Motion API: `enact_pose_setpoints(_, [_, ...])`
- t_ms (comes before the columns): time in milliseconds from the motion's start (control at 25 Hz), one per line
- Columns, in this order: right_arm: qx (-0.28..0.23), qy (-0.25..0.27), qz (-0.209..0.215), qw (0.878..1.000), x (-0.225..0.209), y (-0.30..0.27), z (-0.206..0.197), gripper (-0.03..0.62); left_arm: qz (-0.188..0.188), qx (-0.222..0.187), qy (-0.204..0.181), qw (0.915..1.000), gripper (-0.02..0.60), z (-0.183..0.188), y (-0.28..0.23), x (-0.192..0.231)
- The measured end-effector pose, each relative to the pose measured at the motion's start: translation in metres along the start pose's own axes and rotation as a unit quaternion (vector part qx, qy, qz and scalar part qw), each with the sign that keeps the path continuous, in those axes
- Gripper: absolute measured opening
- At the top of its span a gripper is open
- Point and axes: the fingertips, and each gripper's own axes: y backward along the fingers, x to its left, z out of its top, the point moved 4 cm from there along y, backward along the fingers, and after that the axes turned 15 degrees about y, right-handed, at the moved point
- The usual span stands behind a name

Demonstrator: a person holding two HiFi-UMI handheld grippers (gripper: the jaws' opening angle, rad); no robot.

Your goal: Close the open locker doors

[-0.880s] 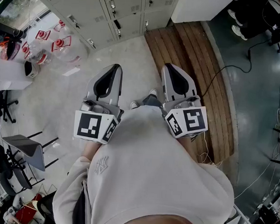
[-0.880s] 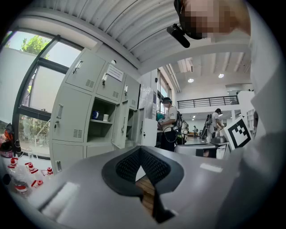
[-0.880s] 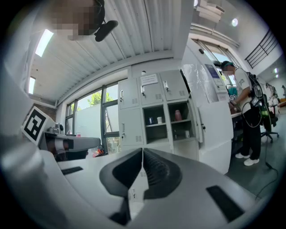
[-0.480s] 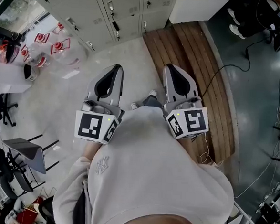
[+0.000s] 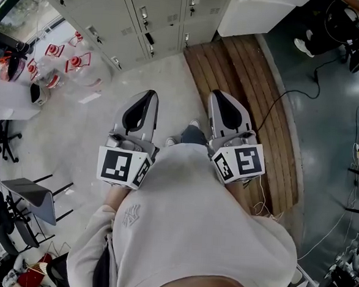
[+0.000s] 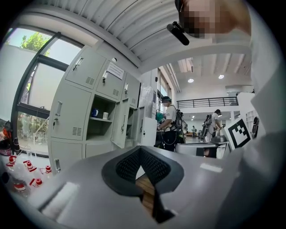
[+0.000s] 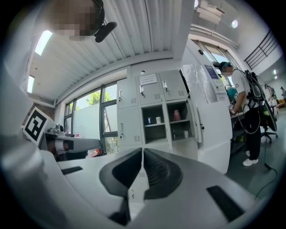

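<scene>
Left hand-held gripper and right hand-held gripper are both pinched together on nothing, held in front of the body and well apart from the lockers. Their open doors stand ahead, with cups inside. Pushed with closed tips, a door could slip off the smooth jaw or slam and bounce back open, and the wooden platform underfoot could trip the approach.

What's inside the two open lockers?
Left locker: a blue cup and a white cup on its shelf. Right locker: a pink bottle above, two small items below, too small to tell. The right tool covers whatever lies lower.
</scene>
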Motion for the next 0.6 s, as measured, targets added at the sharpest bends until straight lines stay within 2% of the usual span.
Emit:
enact_pose_setpoints(320, [0.005,-0.008,0.022,1.000,-0.035,-0.036,-0.015,0.015,0.016,0.009,0.008,0.9998,-0.002,-0.005,-0.046,0.012])
enact_pose_setpoints(600, [-0.012,-0.002,0.063,0.998,-0.110,-0.107,-0.016,0.015,0.046,-0.010,0.011,0.9988,-0.003,0.012,-0.135,0.025])
